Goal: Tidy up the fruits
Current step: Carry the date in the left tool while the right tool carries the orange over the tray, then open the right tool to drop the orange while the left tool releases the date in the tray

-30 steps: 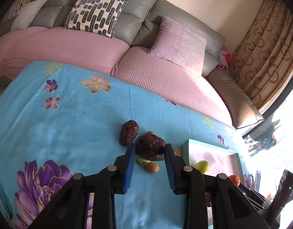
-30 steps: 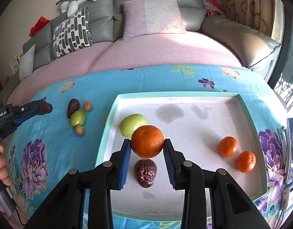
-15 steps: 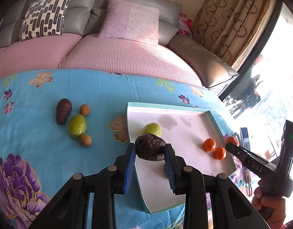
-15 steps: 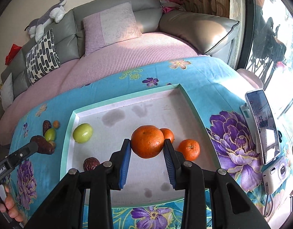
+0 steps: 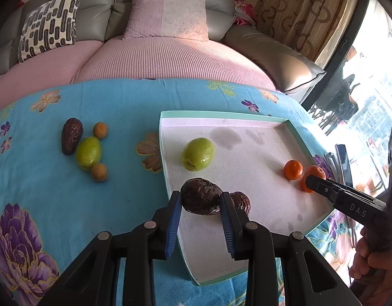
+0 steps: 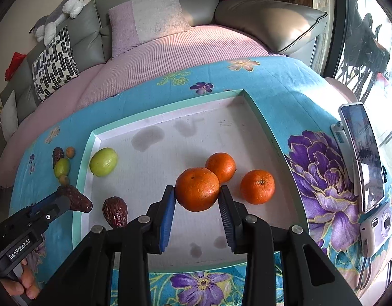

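Right wrist view: I'm holding the round orange tangerine (image 6: 197,189) in my right hand-held gripper (image 6: 197,199), easing it beside the two tangerines at centre of the white shallow tray (image 6: 170,107); my left hand-held gripper (image 5: 200,204) is clamping the wrinkled dark brown fruit (image 5: 201,199).

A grey sofa (image 5: 277,48) curves around the back, its seat under a pink cover (image 5: 165,56). 2 cushions lean on the backrest: a pink one (image 5: 168,12) in the middle and a white one with dark dashes (image 5: 48,23) to the left. A grey and white plush toy (image 6: 60,10) lies along the top of the backrest. Brown patterned curtains (image 5: 305,10) hang by the window. A blue flowered cloth (image 5: 43,204) covers the table. At its right edge, a phone (image 6: 364,153) stands above a small camera (image 6: 377,227).
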Motion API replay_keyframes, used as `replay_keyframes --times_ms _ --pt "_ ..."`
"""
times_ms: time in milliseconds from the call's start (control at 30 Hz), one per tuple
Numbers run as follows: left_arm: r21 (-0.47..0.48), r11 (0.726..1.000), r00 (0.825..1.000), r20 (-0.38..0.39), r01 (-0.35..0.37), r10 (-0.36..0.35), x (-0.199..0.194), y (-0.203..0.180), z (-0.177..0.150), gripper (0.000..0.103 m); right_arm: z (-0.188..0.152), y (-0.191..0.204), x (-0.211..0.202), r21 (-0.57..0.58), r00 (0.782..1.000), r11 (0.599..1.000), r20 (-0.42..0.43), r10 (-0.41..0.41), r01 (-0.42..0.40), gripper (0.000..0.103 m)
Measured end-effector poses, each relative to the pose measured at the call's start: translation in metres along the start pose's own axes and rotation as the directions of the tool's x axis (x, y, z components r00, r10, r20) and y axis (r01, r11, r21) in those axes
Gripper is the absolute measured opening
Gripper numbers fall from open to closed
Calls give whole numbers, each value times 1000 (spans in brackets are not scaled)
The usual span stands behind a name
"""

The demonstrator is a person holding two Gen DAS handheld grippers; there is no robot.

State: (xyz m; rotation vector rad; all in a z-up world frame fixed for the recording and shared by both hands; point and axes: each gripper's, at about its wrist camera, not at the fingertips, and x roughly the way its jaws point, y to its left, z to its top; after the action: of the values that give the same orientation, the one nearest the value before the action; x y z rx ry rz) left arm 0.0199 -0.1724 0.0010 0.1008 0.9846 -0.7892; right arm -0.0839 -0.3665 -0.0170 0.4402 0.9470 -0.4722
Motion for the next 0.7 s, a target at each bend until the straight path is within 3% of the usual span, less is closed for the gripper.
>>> replay_keyframes --times_ms 300,700 --pt "30 999 998 -55 -35 36 15 -8 -7 32 -7 -2 22 -8 996 1000 -89 -19 18 36" --pt "30 998 993 -104 -53 55 26 -7 -11 33 -9 -1 34 -34 989 998 -139 -49 45 36"
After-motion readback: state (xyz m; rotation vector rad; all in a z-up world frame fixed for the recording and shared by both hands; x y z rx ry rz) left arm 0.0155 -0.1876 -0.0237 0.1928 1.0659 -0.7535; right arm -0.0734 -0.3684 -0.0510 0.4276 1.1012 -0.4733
